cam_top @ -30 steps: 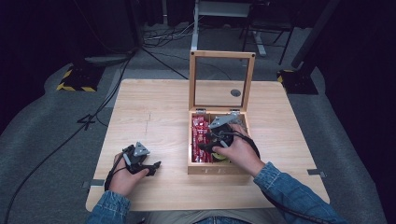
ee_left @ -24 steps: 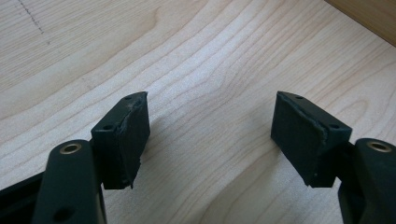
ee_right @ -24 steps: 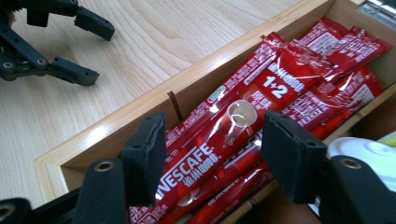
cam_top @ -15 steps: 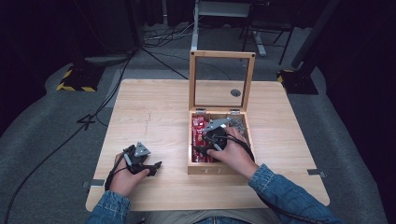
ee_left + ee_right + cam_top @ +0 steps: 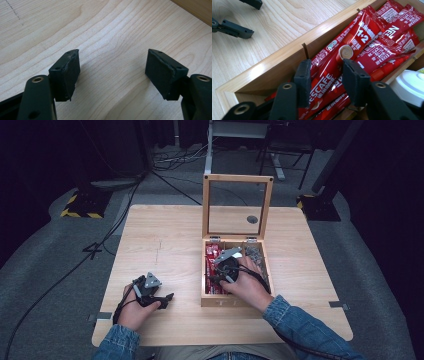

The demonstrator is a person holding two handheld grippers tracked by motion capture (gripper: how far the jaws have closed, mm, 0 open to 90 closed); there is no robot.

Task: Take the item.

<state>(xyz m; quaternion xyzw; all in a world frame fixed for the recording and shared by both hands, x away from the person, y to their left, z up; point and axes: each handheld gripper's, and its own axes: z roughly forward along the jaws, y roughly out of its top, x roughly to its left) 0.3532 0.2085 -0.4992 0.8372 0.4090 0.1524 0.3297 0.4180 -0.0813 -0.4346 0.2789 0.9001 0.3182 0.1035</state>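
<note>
Red coffee sachet [image 5: 329, 75] in wooden box [image 5: 207, 296] being pinched mid-length by closing right gripper [image 5: 325, 75]; light, slippery, crushable. Left gripper [image 5: 112, 72] being held released.

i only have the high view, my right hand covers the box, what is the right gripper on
Observer: The right gripper has a red coffee stick between its jaws, which have just been closing on it.
Operator: which compartment
Observer: The one along the box's wooden side wall, packed with red sticks.
Operator: anything next to it
Observer: A white lid sits in the neighbouring compartment, past the divider.
Operator: left gripper holding anything
Observer: No, the left gripper is open with bare table between its jaws.
</note>
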